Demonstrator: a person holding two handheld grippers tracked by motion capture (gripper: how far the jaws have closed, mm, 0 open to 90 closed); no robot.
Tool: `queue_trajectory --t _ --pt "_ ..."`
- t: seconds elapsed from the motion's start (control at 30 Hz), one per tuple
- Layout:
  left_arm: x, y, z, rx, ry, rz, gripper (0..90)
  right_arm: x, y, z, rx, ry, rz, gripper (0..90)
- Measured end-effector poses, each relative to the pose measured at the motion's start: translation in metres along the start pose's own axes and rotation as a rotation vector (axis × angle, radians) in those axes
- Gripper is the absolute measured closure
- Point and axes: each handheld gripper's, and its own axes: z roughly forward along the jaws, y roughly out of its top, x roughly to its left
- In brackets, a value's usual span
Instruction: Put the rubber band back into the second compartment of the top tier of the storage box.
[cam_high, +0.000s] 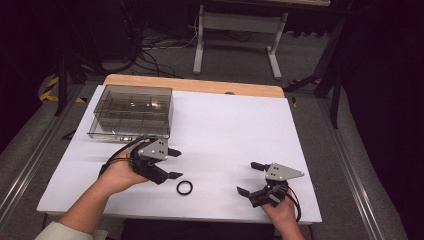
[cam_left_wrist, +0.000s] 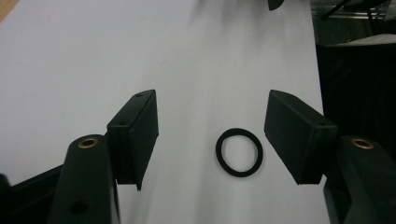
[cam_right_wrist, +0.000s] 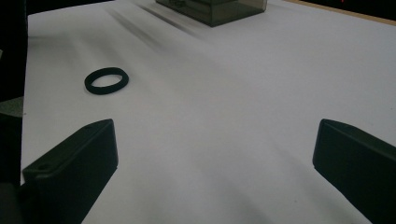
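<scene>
**A:** Starting at the left edge of the table (cam_high: 75, 165): the box (cam_high: 132, 111) sits near the far-left corner, clear plastic, divided into compartments. I can't make out anything inside them.

**B:** Agreed. Just in front of it, the left gripper (cam_high: 176, 163) hangs low over the white top, jaws apart, nothing between the pads. The ring (cam_high: 184, 188) lies flat just beyond its tips, a little toward the near edge.

**A:** In the left gripper view the ring (cam_left_wrist: 239, 151) lies between the two fingers (cam_left_wrist: 135, 133), closer to the right-hand one and apart from both. So it's released, not grasping.

**B:** To my eye the step is closing in on the ring for a pick. It's thin and flat on the sheet, so I'd bring the tips right down to the surface, centre the ring between them, then squeeze across its outside so both pads meet the rim together.

**A:** Otherwise the nearer pad may push it sideways before the other lands. Coming down too high would likely just skate over the top.

**B:** And the right side?

**A:** The right gripper (cam_high: 246, 177) rests near the near-right corner, jaws spread wide and empty. Its own view looks across bare table (cam_right_wrist: 233, 116) to the ring (cam_right_wrist: 106, 80), well apart. I'd leave it parked there, clear of the left hand's path.
</scene>
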Motion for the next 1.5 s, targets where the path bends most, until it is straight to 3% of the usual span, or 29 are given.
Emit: queue_trajectory --t 0.27,0.37,0.5,0.6,1.1,1.3,1.5 --pt "-0.002 -0.001 0.006 0.006 -0.014 -0.014 36.3 0.001 0.0 0.0 0.0 0.002 0.001 0.5" --pt "-0.002 -0.002 0.011 0.021 -0.038 -0.035 37.5 0.001 0.0 0.0 0.0 0.003 0.001 0.5" --pt "0.0 -0.007 0.021 0.053 -0.085 -0.091 38.1 0.001 0.0 0.0 0.0 0.004 0.0 0.5" --pt "-0.002 -0.008 0.028 0.075 -0.1 -0.102 38.5 0.001 0.0 0.0 0.0 0.005 0.0 0.5" --pt "-0.013 -0.012 0.051 0.154 -0.143 -0.103 40.0 0.001 0.0 0.0 0.002 0.009 -0.002 0.5" --pt "-0.016 -0.016 0.06 0.184 -0.185 -0.112 41.5 0.002 0.0 0.0 0.002 0.009 -0.002 0.5" --pt "-0.019 -0.019 0.065 0.219 -0.175 -0.122 45.9 0.002 0.0 0.0 0.002 0.01 -0.002 0.5"
